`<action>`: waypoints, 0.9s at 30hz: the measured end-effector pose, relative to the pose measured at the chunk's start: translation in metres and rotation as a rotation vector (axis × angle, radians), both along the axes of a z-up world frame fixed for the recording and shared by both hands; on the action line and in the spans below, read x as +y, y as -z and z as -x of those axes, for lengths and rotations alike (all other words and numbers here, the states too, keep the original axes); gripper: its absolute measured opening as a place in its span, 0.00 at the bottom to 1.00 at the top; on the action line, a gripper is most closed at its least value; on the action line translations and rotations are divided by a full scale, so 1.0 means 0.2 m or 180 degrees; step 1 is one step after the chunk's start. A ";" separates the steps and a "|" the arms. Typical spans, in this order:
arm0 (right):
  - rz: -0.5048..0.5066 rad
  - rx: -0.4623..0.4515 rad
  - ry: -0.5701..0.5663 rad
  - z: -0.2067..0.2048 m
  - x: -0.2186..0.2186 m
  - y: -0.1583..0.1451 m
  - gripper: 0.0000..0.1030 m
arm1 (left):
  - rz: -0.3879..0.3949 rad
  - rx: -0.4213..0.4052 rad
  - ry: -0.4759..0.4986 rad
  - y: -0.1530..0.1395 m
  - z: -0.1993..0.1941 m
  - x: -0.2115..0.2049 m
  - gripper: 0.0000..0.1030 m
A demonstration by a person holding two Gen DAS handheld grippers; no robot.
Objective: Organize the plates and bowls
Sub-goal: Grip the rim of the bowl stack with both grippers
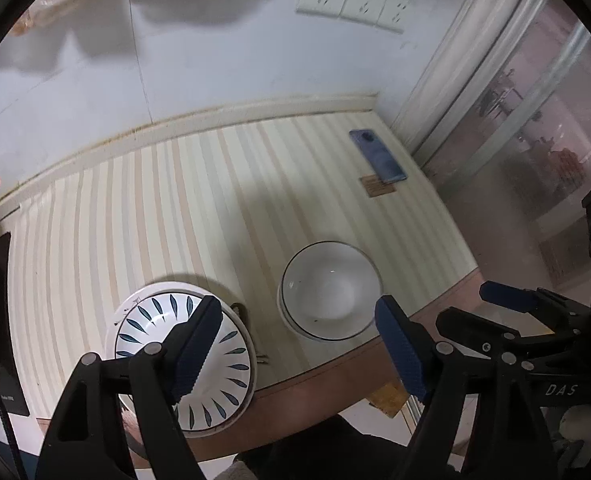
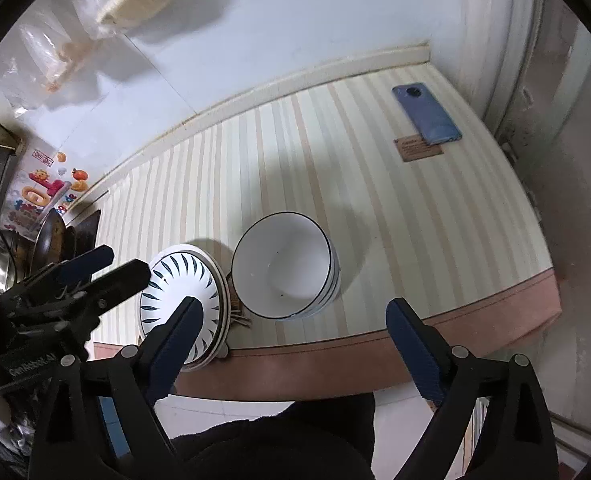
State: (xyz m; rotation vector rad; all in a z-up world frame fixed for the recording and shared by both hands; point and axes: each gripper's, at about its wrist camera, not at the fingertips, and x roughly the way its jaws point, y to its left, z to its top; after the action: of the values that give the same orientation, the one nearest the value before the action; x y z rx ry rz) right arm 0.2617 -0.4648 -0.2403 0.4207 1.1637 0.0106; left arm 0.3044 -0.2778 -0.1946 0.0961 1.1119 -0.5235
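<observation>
Centrally, near the front edge of the striped desk (image 1: 143, 208), sit two stacks of tableware. A stack of white bowls (image 2: 283, 266) with thin dark rims stands upright, its top bowl showing a plain white inside. Just beside it, at its nine o'clock in both views, lies a stack of white plates (image 2: 183, 292) painted with dark blue leaf strokes fanning out from the middle. Between the two stacks some thin stick-like ends poke out from under the plates; what they are cannot be told.

The left claw (image 1: 295, 344) hangs above the front edge of the desk, its two blue-padded fingers spread wide with nothing between them. In its own view one finger overlaps the plates at seven o'clock and the other sits at the bowls' four o'clock. The right claw (image 2: 291, 344) is likewise spread wide and empty, with one finger over the plates and the other off the front of the desk at five o'clock.

Farther back, toward one o'clock, a blue phone (image 2: 427, 114) lies face down, its lower end resting on a small brown card (image 2: 417, 150). Behind the desk is a pale wall with white power sockets (image 1: 353, 0) at twelve o'clock. Colourful fruit stickers (image 2: 43, 192) mark the wall at nine o'clock, next to dark pans at the left rim of the right view.
</observation>
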 end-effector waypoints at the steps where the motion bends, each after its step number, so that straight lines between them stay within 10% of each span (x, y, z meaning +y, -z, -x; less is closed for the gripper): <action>1: 0.0024 -0.0025 0.0006 0.03 0.00 -0.03 0.93 | 0.0024 -0.0009 -0.0003 -0.02 0.01 0.01 0.79; 15: 0.0212 -0.0383 0.0140 0.28 -0.05 -0.36 0.95 | 0.0243 -0.0100 0.0010 -0.19 0.13 0.00 0.93; 27: -0.0413 -0.0035 0.0181 0.08 -0.19 0.07 0.96 | 0.0052 0.0308 0.0060 0.19 -0.11 -0.11 0.93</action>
State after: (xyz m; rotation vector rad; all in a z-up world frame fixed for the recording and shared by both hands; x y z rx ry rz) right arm 0.2450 -0.5026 -0.2547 0.5676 1.1433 0.0391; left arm 0.3261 -0.2989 -0.2334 0.0674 1.2020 -0.5587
